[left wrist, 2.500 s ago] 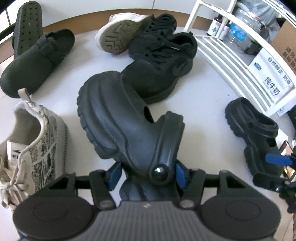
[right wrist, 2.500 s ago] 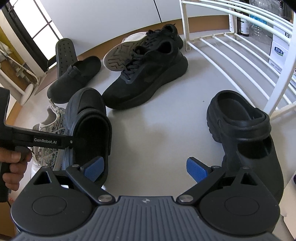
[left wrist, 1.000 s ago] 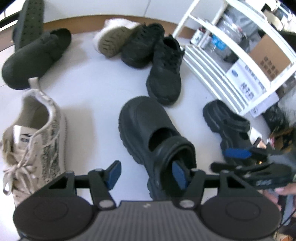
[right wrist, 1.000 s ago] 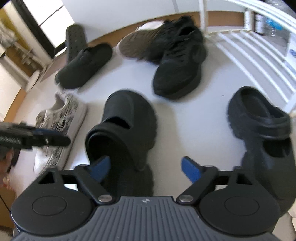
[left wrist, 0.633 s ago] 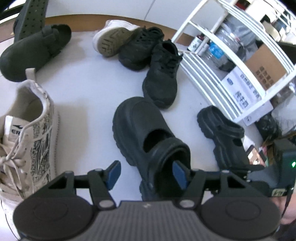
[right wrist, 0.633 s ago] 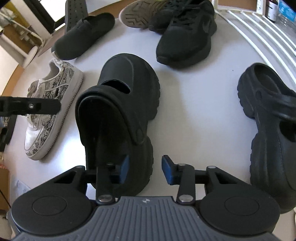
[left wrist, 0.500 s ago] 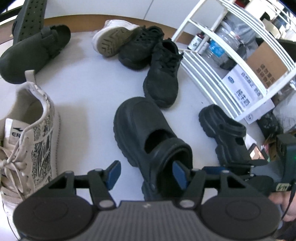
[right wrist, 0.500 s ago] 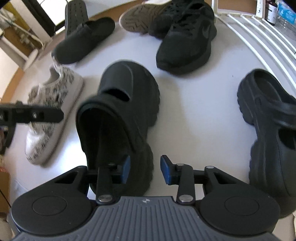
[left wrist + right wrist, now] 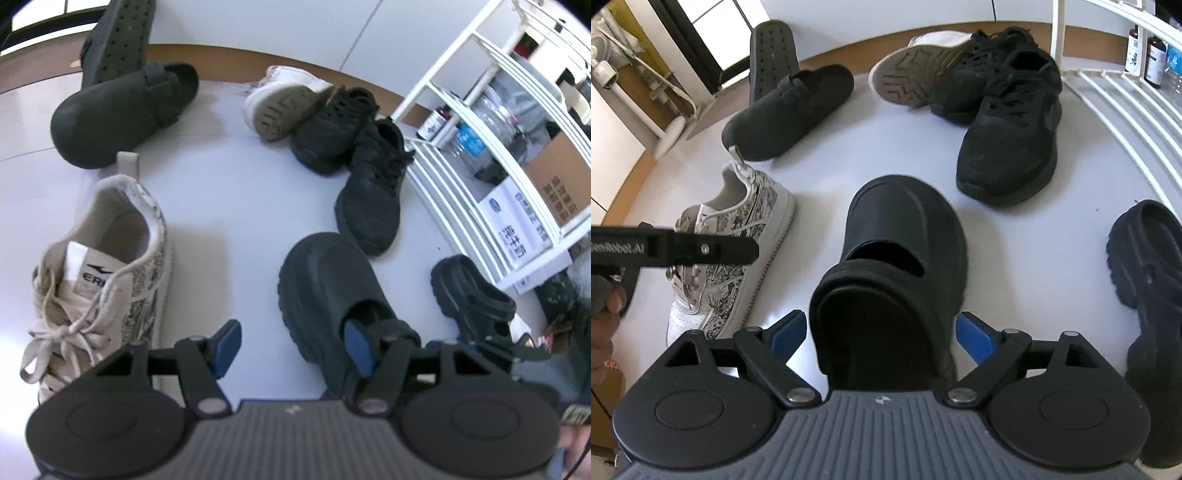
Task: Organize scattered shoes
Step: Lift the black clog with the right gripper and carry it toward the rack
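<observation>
The black clog [image 9: 905, 258] stands upright on the white floor [image 9: 1027, 251], heel toward the camera. The right gripper [image 9: 881, 334] is spread wide, its blue pads on either side of the clog's heel and not touching it. The left gripper [image 9: 291, 345] is also apart and empty; its right pad sits in front of the clog's heel opening in its own view, and whether it touches I cannot tell. The matching clog [image 9: 1152, 280] lies well apart to the right, near the white rack [image 9: 491, 122]. Left of the held-between clog lies a patterned white sneaker [image 9: 731, 236]. Farther back are a black sneaker [image 9: 1012, 140], another black sneaker behind it [image 9: 332, 129], a tipped white shoe [image 9: 916, 70] and a dark slipper [image 9: 790, 110]
</observation>
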A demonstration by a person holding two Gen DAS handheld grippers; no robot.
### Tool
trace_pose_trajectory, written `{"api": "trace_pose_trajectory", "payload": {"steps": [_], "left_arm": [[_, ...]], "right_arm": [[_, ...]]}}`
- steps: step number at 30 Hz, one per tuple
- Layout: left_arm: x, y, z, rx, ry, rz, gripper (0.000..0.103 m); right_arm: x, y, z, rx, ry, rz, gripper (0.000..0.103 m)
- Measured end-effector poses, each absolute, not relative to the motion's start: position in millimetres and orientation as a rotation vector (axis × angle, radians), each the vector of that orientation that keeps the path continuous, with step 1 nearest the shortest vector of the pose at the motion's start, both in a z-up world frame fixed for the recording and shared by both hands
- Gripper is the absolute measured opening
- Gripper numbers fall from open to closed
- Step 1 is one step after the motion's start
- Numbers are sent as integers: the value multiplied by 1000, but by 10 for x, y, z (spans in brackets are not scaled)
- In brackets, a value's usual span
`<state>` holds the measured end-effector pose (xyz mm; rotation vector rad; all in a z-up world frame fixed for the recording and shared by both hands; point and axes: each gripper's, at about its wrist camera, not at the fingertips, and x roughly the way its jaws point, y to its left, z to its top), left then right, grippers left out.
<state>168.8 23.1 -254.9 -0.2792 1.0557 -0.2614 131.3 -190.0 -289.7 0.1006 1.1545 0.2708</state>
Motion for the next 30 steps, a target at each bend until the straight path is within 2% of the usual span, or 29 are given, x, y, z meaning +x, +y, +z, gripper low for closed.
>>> {"api": "trace_pose_trajectory", "payload": {"steps": [9,30], "left_arm": [[1681,317,-2556,-290,1055,-256,65],[1686,166,-2651,-253,1092,-278,66]], "right_arm": [[1473,-1679,-2964,27,1128,225,98],[1320,-2413,-2980,36,1153,187,96]]}}
